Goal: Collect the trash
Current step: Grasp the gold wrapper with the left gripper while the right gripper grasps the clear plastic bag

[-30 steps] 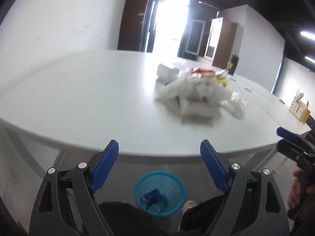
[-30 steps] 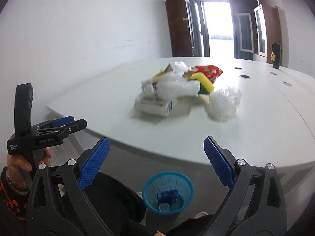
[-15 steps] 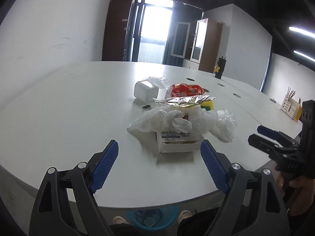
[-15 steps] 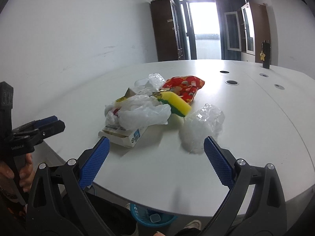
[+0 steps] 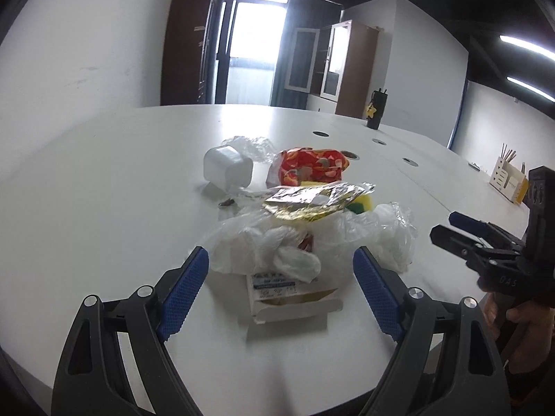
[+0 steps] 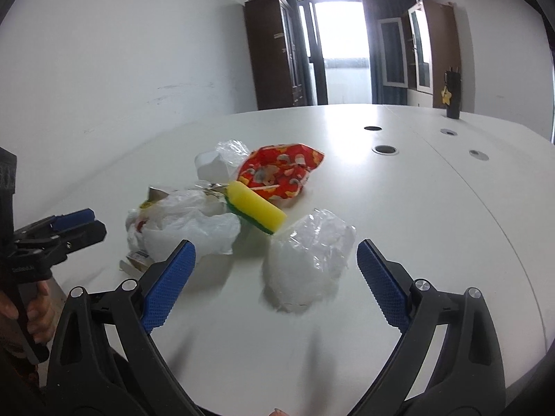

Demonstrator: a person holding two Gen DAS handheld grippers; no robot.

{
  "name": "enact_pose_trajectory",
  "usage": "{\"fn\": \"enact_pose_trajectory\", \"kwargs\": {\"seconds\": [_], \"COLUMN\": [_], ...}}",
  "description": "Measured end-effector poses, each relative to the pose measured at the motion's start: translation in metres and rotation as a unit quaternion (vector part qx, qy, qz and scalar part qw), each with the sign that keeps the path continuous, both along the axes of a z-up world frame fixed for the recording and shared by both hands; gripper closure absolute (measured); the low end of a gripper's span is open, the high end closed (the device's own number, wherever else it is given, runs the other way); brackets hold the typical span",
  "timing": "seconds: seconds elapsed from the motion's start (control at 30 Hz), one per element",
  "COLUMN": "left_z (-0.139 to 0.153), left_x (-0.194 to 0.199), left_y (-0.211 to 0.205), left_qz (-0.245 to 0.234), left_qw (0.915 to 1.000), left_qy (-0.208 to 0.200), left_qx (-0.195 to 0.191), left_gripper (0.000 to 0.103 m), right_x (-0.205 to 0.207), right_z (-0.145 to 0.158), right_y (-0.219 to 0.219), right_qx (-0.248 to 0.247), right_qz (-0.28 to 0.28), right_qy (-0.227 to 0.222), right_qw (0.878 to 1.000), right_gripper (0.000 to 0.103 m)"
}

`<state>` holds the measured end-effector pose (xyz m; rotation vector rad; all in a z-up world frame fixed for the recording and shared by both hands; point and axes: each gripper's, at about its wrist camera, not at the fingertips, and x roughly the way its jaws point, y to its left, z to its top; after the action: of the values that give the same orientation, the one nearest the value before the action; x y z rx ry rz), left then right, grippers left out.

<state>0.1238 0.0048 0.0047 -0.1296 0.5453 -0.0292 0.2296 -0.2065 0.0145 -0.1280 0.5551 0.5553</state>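
Note:
A heap of trash lies on the white table [image 5: 104, 180]. In the left wrist view my left gripper [image 5: 281, 291] stands open just short of a small paper carton [image 5: 295, 298] under a white plastic bag [image 5: 267, 253]. Behind them lie a foil wrapper [image 5: 319, 199], a red snack bag [image 5: 310, 166] and a white cup [image 5: 227, 170]. In the right wrist view my right gripper [image 6: 275, 282] is open, with a crumpled clear plastic wad [image 6: 308, 260] just ahead of its blue pads [image 6: 170, 284]. A yellow and green sponge [image 6: 255, 211] lies beyond it.
A person's hand [image 5: 520, 315] holds the right gripper at the right edge of the left wrist view. Round cable holes [image 6: 385, 149] dot the far tabletop. A dark bottle [image 6: 452, 97] stands at the far edge, a wooden pen holder [image 5: 508, 180] far right.
Both grippers have risen from below the table edge and moved in over the tabletop toward the trash heap. The blue bin on the floor has dropped out of view. Both stay open.

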Motion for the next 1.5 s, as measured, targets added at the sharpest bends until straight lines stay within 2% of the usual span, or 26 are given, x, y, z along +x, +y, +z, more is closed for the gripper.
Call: {"fn": "enact_pose_trajectory", "kwargs": {"seconds": [0.07, 0.23, 0.43, 0.47, 0.5, 0.57, 0.63, 0.67, 0.73, 0.8, 0.83, 1.03, 1.2, 1.5], "left_z": [0.006, 0.008, 0.007, 0.006, 0.005, 0.003, 0.006, 0.009, 0.017, 0.024, 0.027, 0.047, 0.068, 0.091], "left_x": [0.012, 0.038, 0.062, 0.066, 0.071, 0.074, 0.071, 0.066, 0.058, 0.047, 0.042, 0.012, -0.02, -0.065], "left_y": [-0.011, -0.027, -0.04, -0.042, -0.043, -0.041, -0.037, -0.034, -0.028, -0.02, -0.017, -0.001, 0.011, 0.024], "left_qz": [-0.011, -0.026, -0.048, -0.048, -0.046, -0.044, -0.034, -0.025, -0.012, 0.0, 0.004, 0.03, 0.046, 0.058], "left_qw": [0.9998, 0.9988, 0.9967, 0.9963, 0.9961, 0.9965, 0.9975, 0.998, 0.9988, 0.9991, 0.9992, 0.9976, 0.9945, 0.9911], "left_qy": [-0.002, 0.009, 0.023, 0.024, 0.028, 0.033, 0.022, 0.011, -0.007, -0.024, -0.029, -0.06, -0.094, -0.118], "left_qx": [0.017, 0.041, 0.061, 0.067, 0.07, 0.063, 0.058, 0.056, 0.047, 0.034, 0.029, 0.014, 0.006, -0.02], "left_gripper": [0.019, 0.021, 0.042, 0.055, 0.073, 0.092, 0.1, 0.101, 0.101, 0.101, 0.101, 0.102, 0.102, 0.102], "right_x": [0.01, 0.026, 0.045, 0.047, 0.046, 0.046, 0.045, 0.045, 0.044, 0.042, 0.04, 0.03, 0.021, -0.013], "right_z": [-0.006, -0.019, -0.036, -0.039, -0.04, -0.041, -0.041, -0.04, -0.038, -0.033, -0.032, -0.029, -0.017, 0.009], "right_y": [-0.004, -0.007, -0.006, -0.004, -0.003, -0.002, -0.002, -0.004, -0.007, -0.011, -0.011, -0.007, -0.01, -0.009], "right_qx": [-0.005, -0.013, -0.007, -0.015, -0.019, -0.023, -0.025, -0.026, -0.021, -0.016, -0.016, -0.033, -0.023, -0.004], "right_qz": [-0.005, -0.014, -0.014, -0.016, -0.013, -0.013, -0.015, -0.018, -0.022, -0.029, -0.029, -0.029, -0.029, -0.011], "right_qy": [0.014, 0.03, 0.072, 0.076, 0.079, 0.079, 0.081, 0.077, 0.07, 0.063, 0.06, 0.04, 0.025, 0.001], "right_qw": [1.0, 0.999, 0.997, 0.997, 0.997, 0.996, 0.996, 0.997, 0.997, 0.997, 0.998, 0.998, 0.999, 1.0], "right_gripper": [0.019, 0.02, 0.031, 0.038, 0.047, 0.051, 0.065, 0.069, 0.084, 0.091, 0.099, 0.1, 0.101, 0.101]}}
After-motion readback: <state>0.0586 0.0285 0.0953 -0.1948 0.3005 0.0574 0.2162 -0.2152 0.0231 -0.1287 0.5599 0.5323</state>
